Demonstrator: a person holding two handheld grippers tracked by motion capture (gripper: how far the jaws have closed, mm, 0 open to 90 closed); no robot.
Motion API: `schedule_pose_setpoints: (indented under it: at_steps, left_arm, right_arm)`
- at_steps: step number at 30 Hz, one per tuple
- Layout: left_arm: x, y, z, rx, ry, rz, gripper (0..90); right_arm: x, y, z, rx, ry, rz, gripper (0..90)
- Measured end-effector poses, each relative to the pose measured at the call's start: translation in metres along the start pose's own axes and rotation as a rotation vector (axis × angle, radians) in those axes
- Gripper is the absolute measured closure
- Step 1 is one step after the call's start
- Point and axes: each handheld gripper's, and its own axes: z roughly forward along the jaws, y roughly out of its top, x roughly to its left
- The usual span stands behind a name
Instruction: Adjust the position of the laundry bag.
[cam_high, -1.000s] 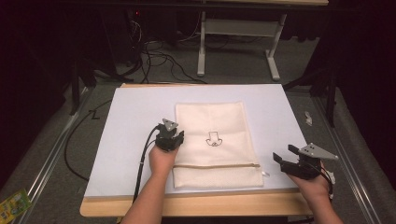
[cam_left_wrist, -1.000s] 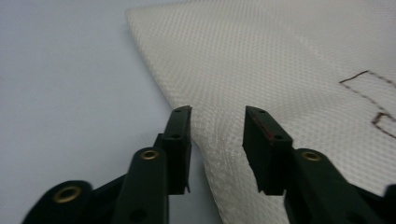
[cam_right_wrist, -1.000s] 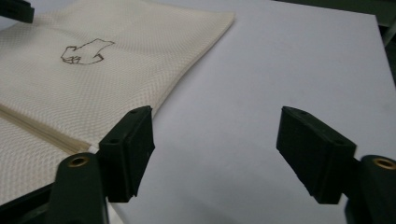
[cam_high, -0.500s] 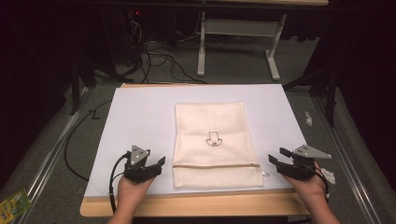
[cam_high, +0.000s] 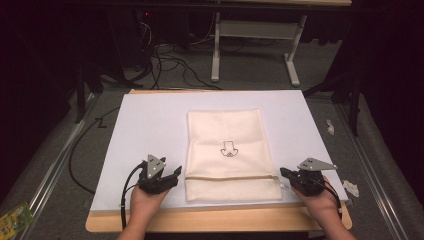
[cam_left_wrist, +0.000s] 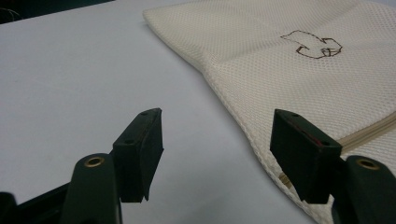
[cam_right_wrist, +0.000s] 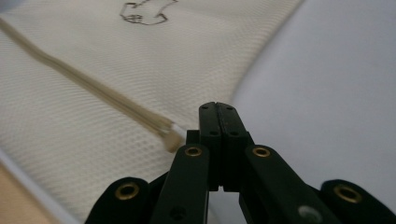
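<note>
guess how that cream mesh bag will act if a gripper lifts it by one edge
The cream mesh bag would probably droop and fold: it lies flat and thin, with a soft crease. It looks empty, so likely light. The woven mesh should grip rather than slip.

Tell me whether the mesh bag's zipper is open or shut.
Shut, as far as visible: the zipper runs as one closed line across the flat mesh bag, no gap. The right gripper sits at its end.

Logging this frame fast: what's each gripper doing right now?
Left gripper: open, holding nothing, beside the mesh zipper bag.
Right gripper: shut at the zipper's end; whether it grips anything cannot be told.
</note>
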Motion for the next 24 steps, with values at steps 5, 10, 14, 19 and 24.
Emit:
schedule_pose_setpoints:
  at_steps: [5, 10, 14, 19, 24]
  left_arm:
    - [-0.001, 0.0, 0.0, 0.005, -0.004, 0.015, 35.3]
    - [0.001, 0.001, -0.004, -0.019, -0.015, -0.005, 35.8]
    - [0.002, 0.001, -0.003, -0.023, -0.027, -0.013, 35.8]
    - [0.004, 0.001, 0.0, -0.02, -0.039, -0.007, 35.8]
    - [0.004, 0.003, -0.001, -0.028, -0.048, -0.013, 35.9]
  right_arm:
    - [0.023, 0.006, 0.003, 0.0, 0.108, -0.058, 90.0]
    - [0.017, 0.006, 0.002, -0.009, 0.027, -0.008, 80.2]
    - [0.001, -0.004, 0.011, 0.078, 0.012, 0.075, 68.4]
    - [0.0, -0.009, 0.02, 0.12, 0.037, 0.111, 60.8]
    - [0.008, -0.01, 0.021, 0.119, -0.002, 0.058, 62.8]
